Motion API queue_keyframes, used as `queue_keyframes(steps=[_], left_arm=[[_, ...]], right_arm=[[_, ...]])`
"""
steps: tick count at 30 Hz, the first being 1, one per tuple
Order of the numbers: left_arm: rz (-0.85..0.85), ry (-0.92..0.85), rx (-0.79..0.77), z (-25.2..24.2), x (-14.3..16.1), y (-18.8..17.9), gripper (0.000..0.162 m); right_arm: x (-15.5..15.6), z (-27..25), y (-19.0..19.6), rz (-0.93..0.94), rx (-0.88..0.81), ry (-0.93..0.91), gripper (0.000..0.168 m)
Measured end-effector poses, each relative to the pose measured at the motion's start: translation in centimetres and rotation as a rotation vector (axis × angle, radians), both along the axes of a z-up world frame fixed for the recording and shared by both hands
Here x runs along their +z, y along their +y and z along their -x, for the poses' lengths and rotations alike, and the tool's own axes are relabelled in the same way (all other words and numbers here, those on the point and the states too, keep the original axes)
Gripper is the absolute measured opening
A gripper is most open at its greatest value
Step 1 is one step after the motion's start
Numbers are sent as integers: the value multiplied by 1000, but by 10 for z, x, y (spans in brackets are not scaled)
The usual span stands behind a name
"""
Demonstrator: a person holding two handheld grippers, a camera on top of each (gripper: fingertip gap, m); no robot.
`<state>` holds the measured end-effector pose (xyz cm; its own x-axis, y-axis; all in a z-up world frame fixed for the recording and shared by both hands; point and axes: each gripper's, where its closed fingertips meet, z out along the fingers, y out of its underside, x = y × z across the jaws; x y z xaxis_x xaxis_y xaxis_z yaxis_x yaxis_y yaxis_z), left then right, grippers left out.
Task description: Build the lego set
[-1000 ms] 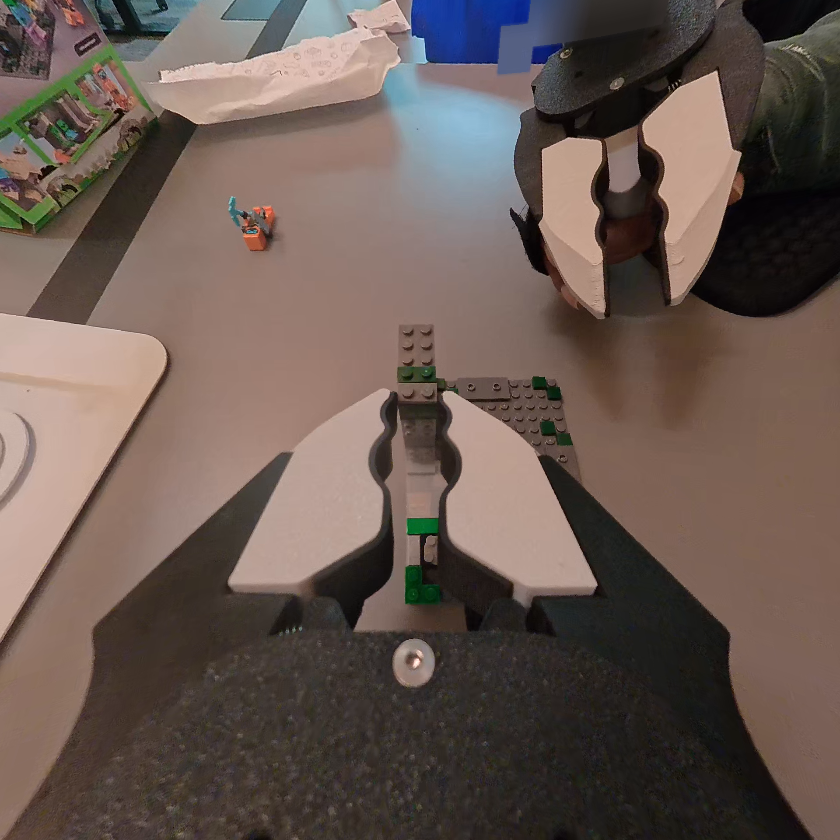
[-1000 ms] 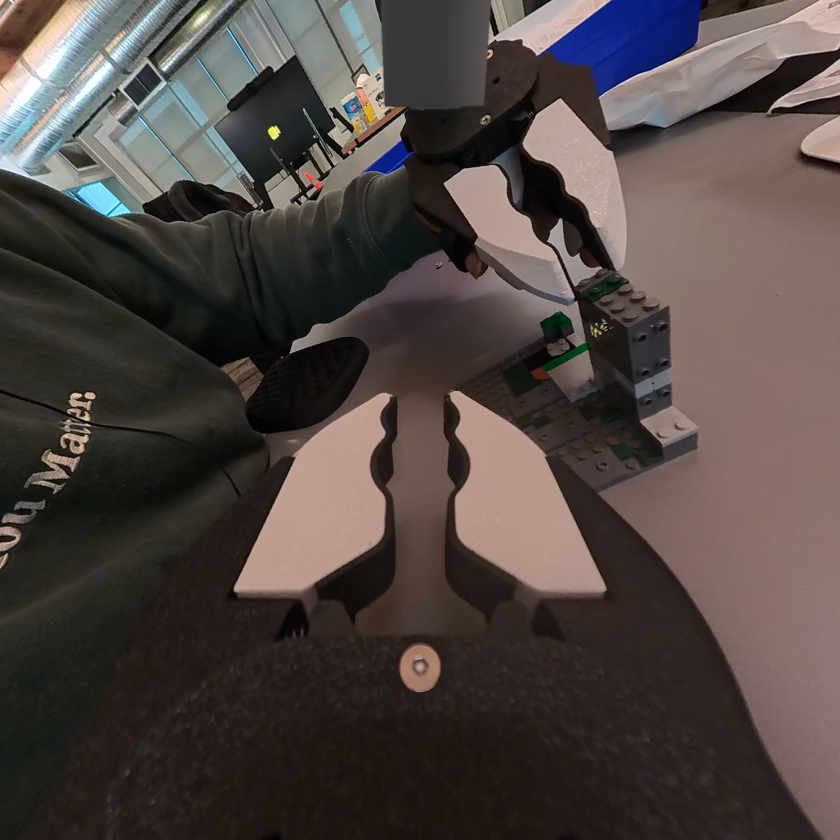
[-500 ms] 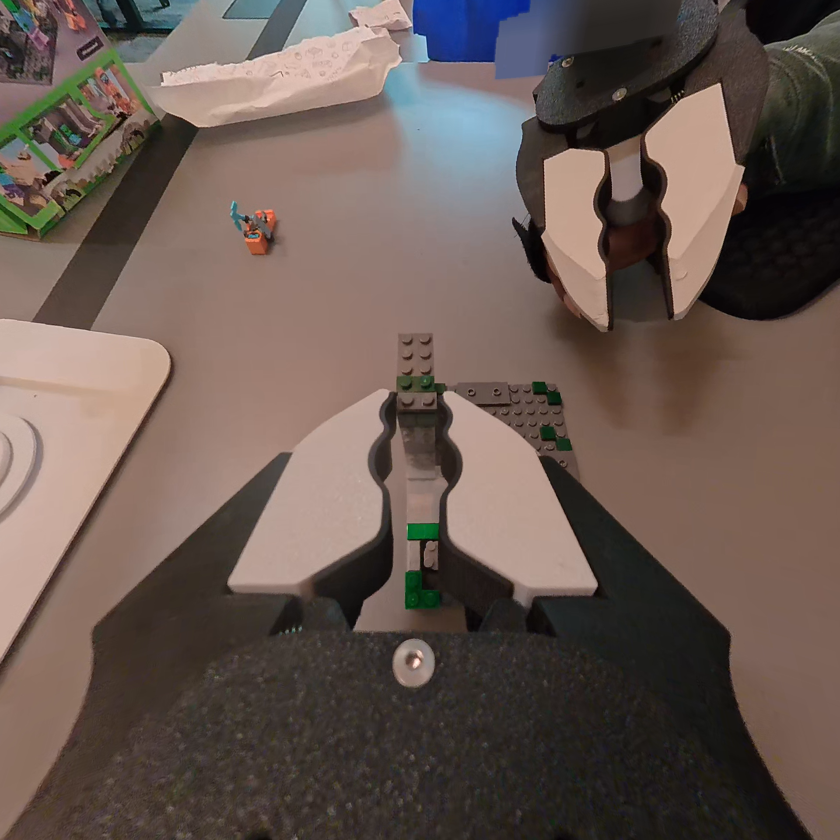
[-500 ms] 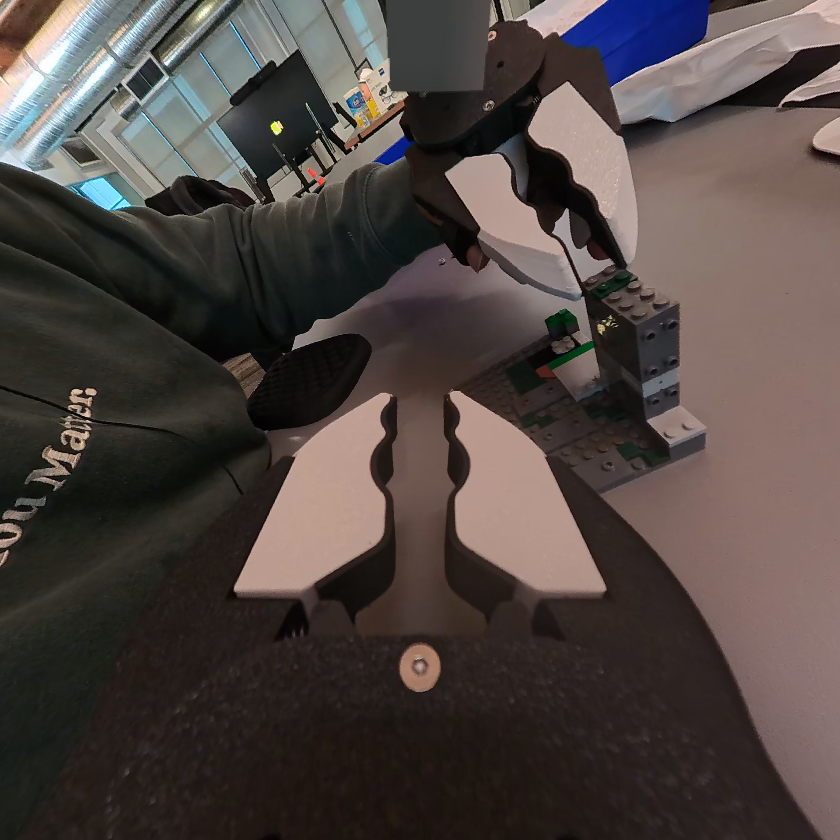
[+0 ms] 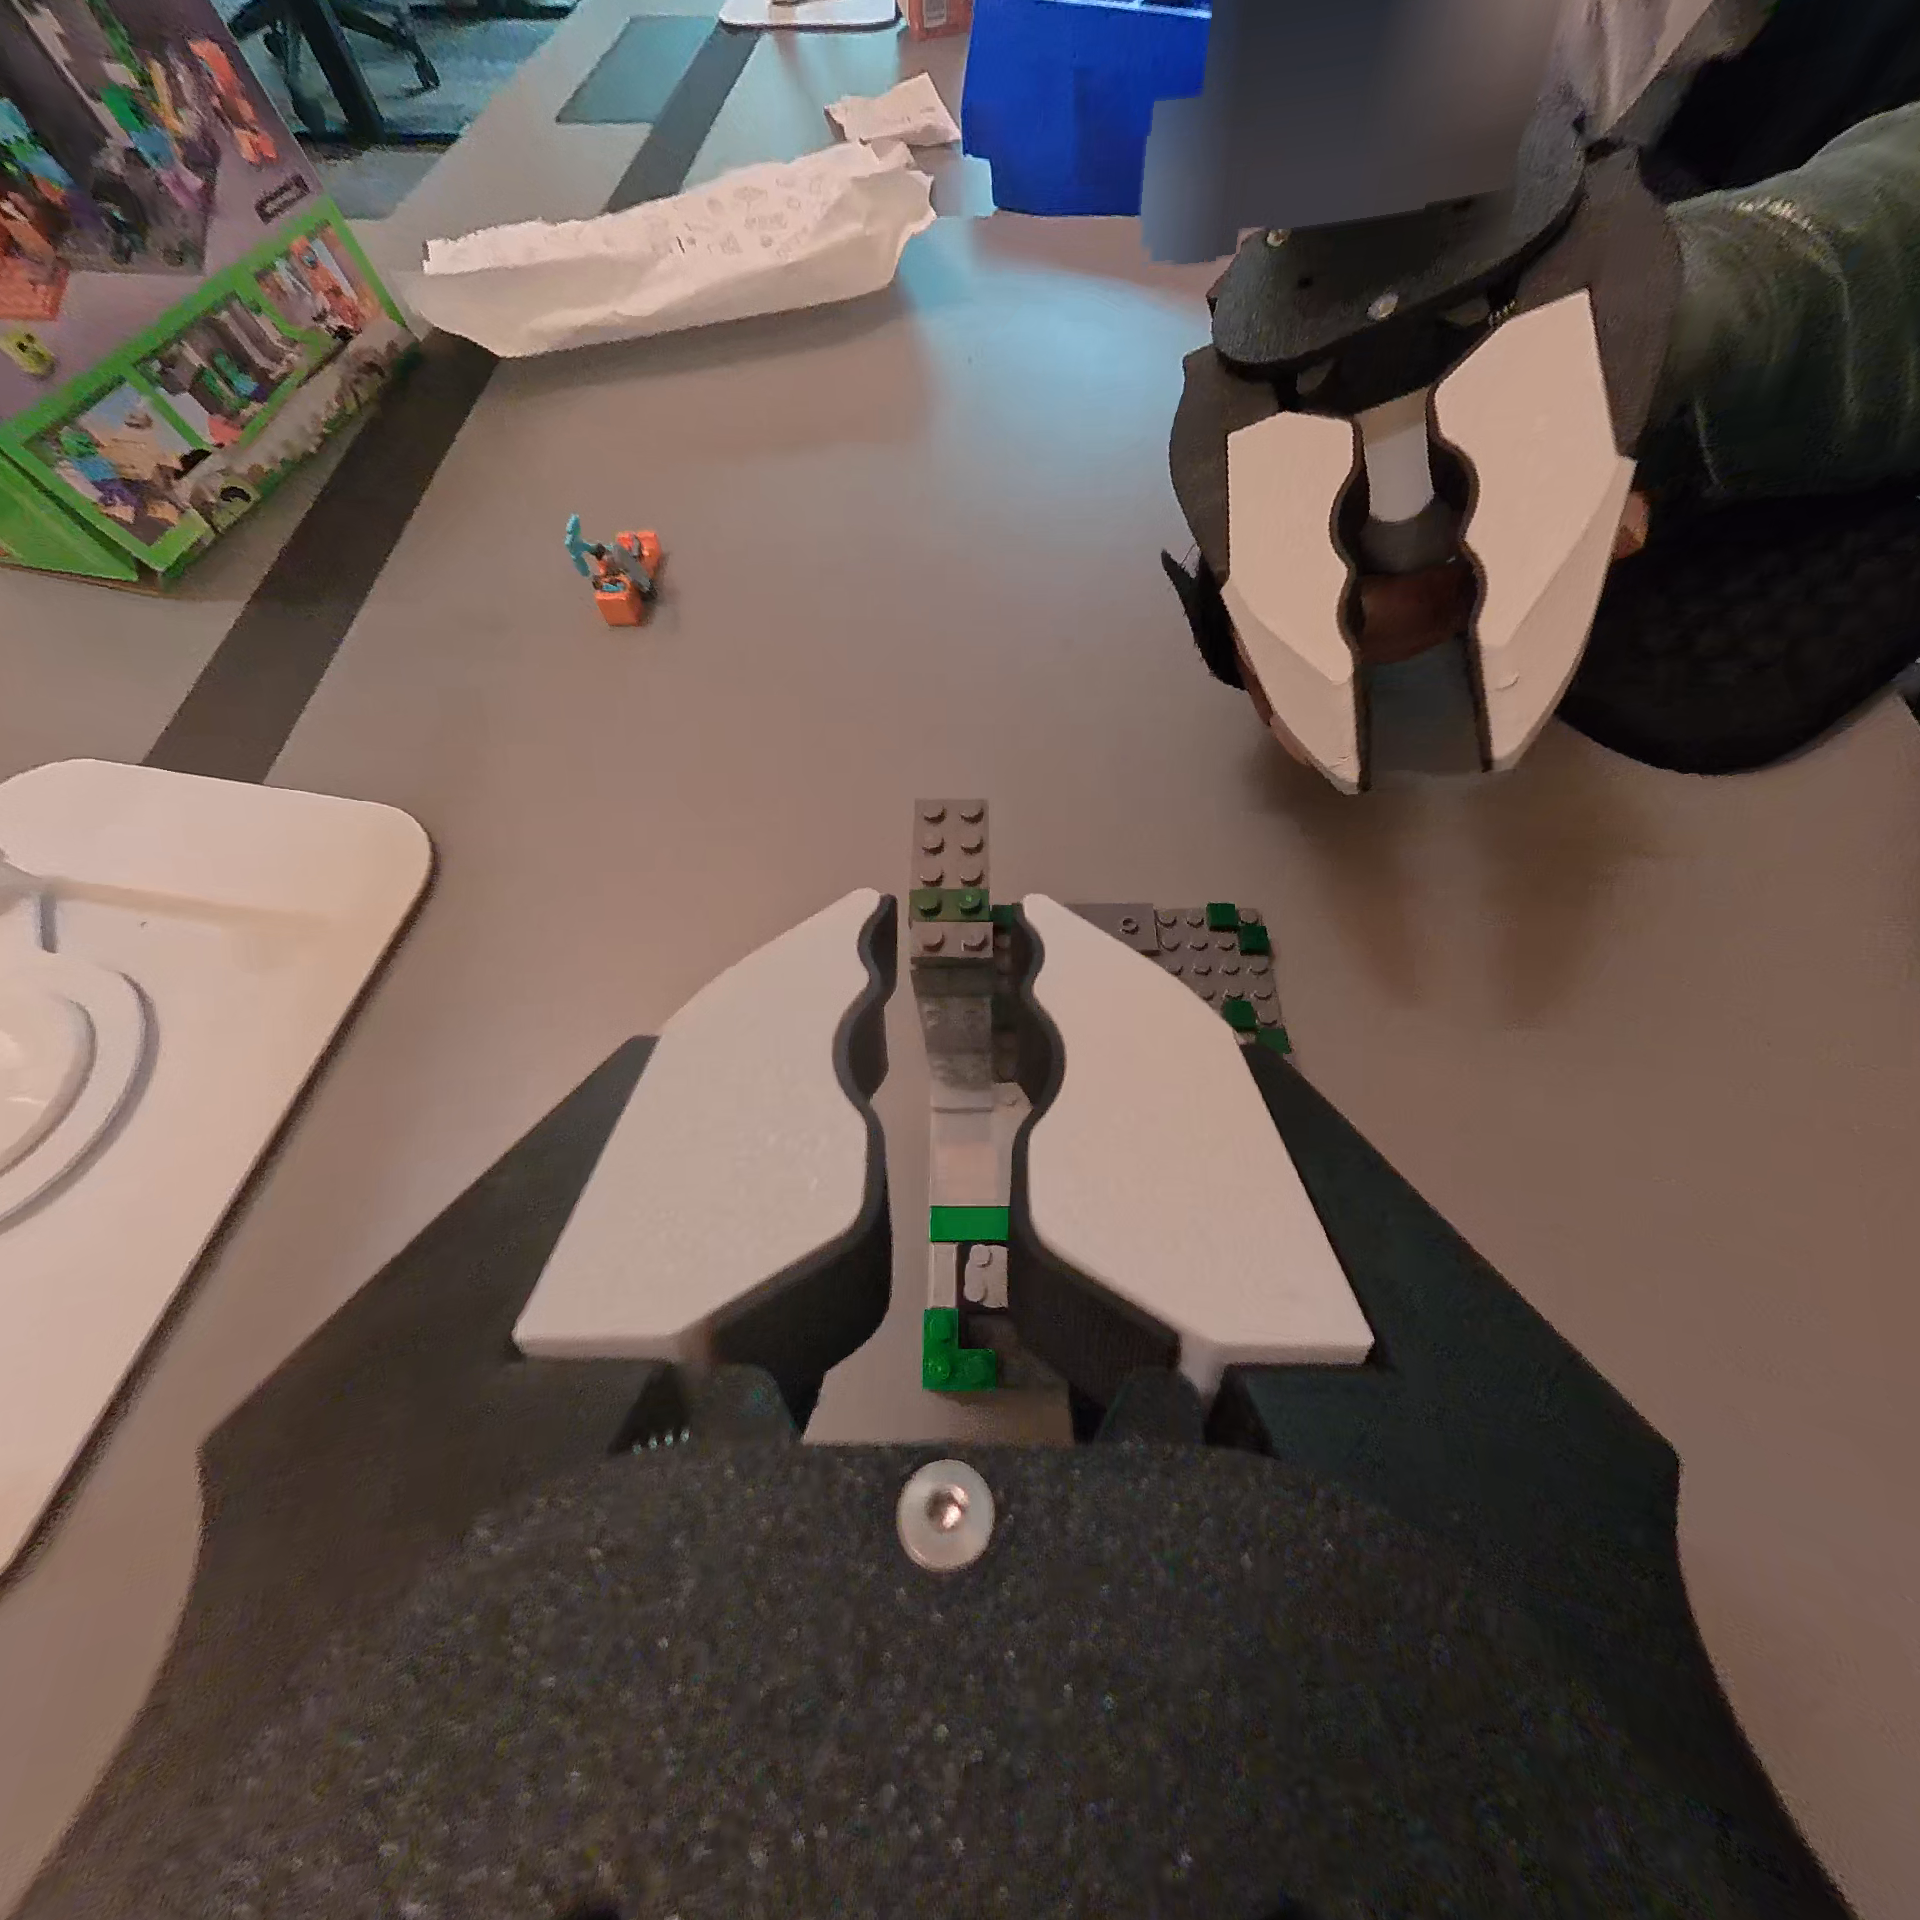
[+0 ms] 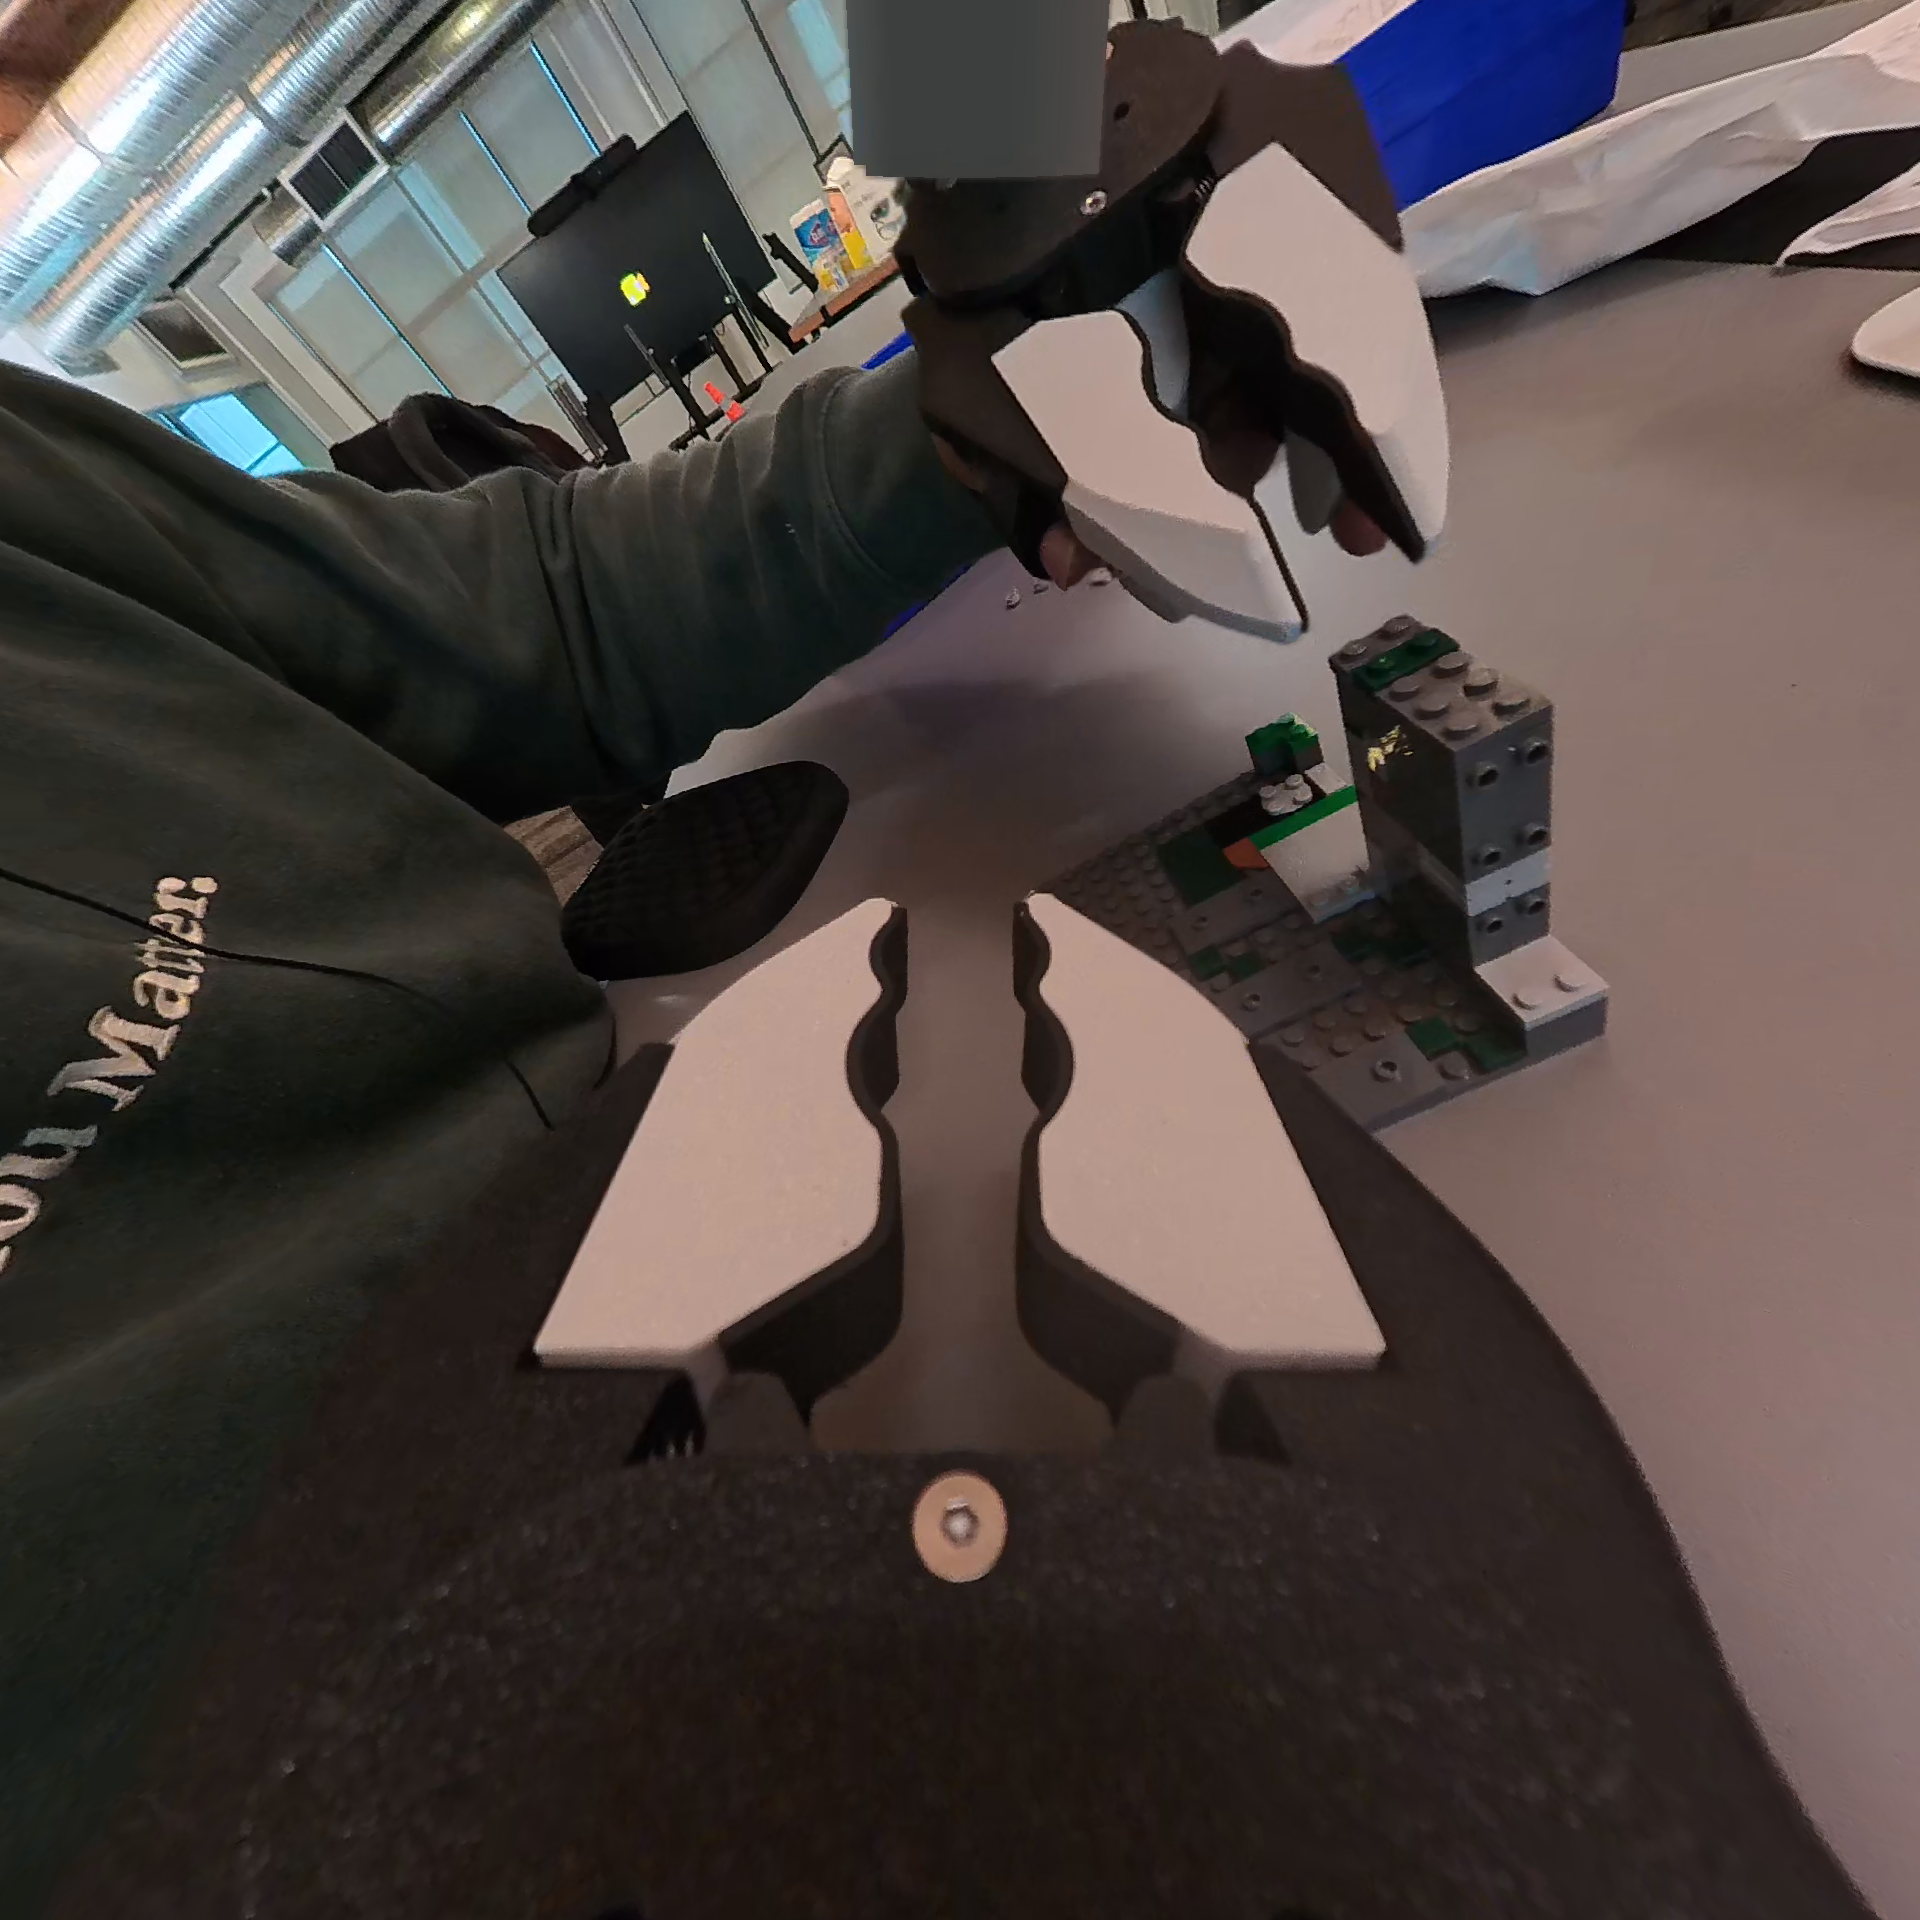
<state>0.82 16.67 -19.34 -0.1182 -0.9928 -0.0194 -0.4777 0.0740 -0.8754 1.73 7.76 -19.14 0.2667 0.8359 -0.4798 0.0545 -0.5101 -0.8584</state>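
Note:
A grey Lego tower (image 6: 1455, 790) with green top plates stands on the far edge of a dark grey baseplate (image 6: 1299, 997) dotted with green tiles. In the left wrist view I look straight down on the tower (image 5: 951, 883), with the baseplate (image 5: 1216, 956) to its right. My left gripper (image 5: 958, 909) hovers just above the tower top, slightly open and empty; it also shows in the right wrist view (image 6: 1356, 582). My right gripper (image 6: 961, 914) is slightly open and empty, low over the table near the baseplate's near corner. It also shows in the left wrist view (image 5: 1421, 769).
A small orange and blue figure (image 5: 621, 577) stands alone at the far left. A white tray (image 5: 208, 935) lies left, a green Lego box (image 5: 177, 364) far left, a white paper bag (image 5: 675, 260) and blue bin (image 5: 1060, 104) at the back. A black pad (image 6: 717, 862) lies under the dark green sleeve (image 6: 520, 623).
My left gripper has risen off the tower top, which its tips touched a second ago. The right gripper and the build have barely moved.

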Motion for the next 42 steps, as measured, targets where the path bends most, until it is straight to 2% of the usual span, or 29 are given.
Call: queue_keyframes(steps=[4, 9, 13, 17, 26, 31, 37, 42], left_arm=[[-4, -20, 53, 10, 7, -1, 18], [14, -19, 107, 26, -1, -10, 18], [1, -3, 143, 31, -10, -16, 18], [-8, -8, 151, 31, -12, -23, 18], [12, -39, 160, 31, -13, -22, 17], [19, -41, 159, 32, -14, -24, 18], [55, -45, 183, 33, -8, -23, 19], [110, -20, 185, 36, 7, -24, 22]], right_arm=[[-3, -7, 6, -73, -37, -64, 18], [-9, -27, 36, -283, -116, -276, 28], [-16, -26, 63, -394, -48, -366, 42], [-31, -14, 86, -414, 28, -382, 47], [-56, 9, 95, -370, 128, -389, 37], [-56, 11, 95, -378, 138, -388, 20], [-55, 11, 93, -392, 146, -381, 17], [-43, 13, 82, -375, 181, -305, 17]])
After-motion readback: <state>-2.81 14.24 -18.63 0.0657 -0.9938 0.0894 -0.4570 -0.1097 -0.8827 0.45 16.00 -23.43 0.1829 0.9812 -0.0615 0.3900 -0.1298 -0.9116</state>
